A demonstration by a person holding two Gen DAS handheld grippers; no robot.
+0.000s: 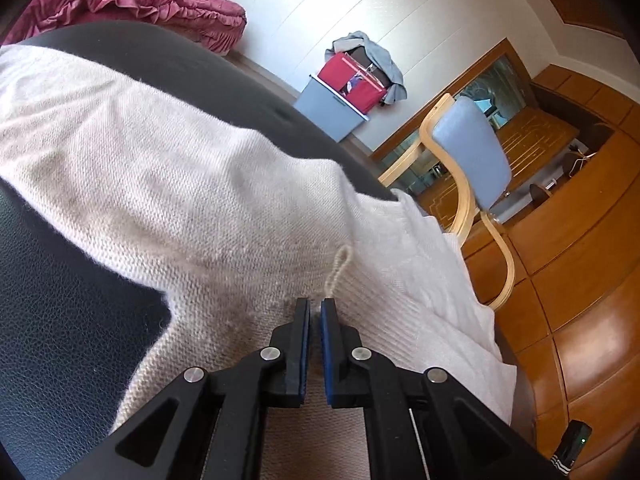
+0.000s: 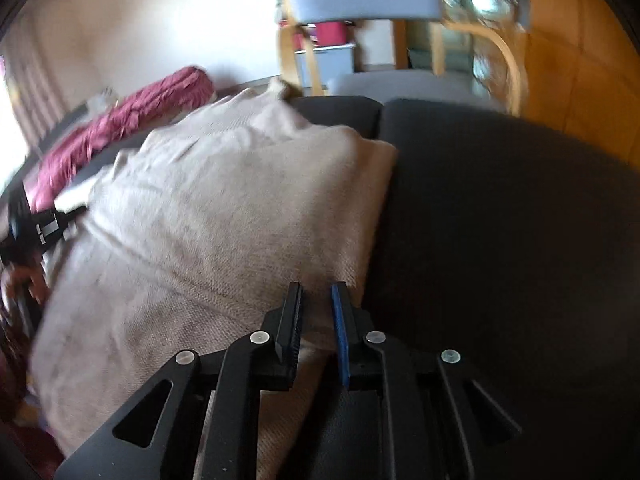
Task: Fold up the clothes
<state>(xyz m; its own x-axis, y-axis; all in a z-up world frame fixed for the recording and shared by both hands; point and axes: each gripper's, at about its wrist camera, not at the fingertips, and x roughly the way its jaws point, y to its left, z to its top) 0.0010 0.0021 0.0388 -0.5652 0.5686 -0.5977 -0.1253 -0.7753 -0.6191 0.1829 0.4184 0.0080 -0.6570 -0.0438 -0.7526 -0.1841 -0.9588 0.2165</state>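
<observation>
A beige knit sweater (image 1: pixel 168 184) lies spread over a black leather seat (image 1: pixel 52 320), with a whiter ribbed part (image 1: pixel 432 280) hanging toward the floor edge. My left gripper (image 1: pixel 316 308) sits low on the knit beside a small yarn loop (image 1: pixel 340 264), its jaws shut with fabric pinched between the pads. In the blurred right wrist view the sweater (image 2: pixel 224 208) is folded into a thick slab on the dark seat (image 2: pixel 500 240). My right gripper (image 2: pixel 316 300) is at the slab's near right edge, jaws narrow with a fold of knit between them.
A wooden chair with a blue back (image 1: pixel 468 160) stands just beyond the seat. A crimson ruffled bedspread (image 1: pixel 132 0) lies behind it, and a red box on a grey bin (image 1: pixel 348 88) stands by the wall. Wooden floor (image 1: pixel 580 300) is at the right. A hand (image 2: pixel 24 280) shows at the far left.
</observation>
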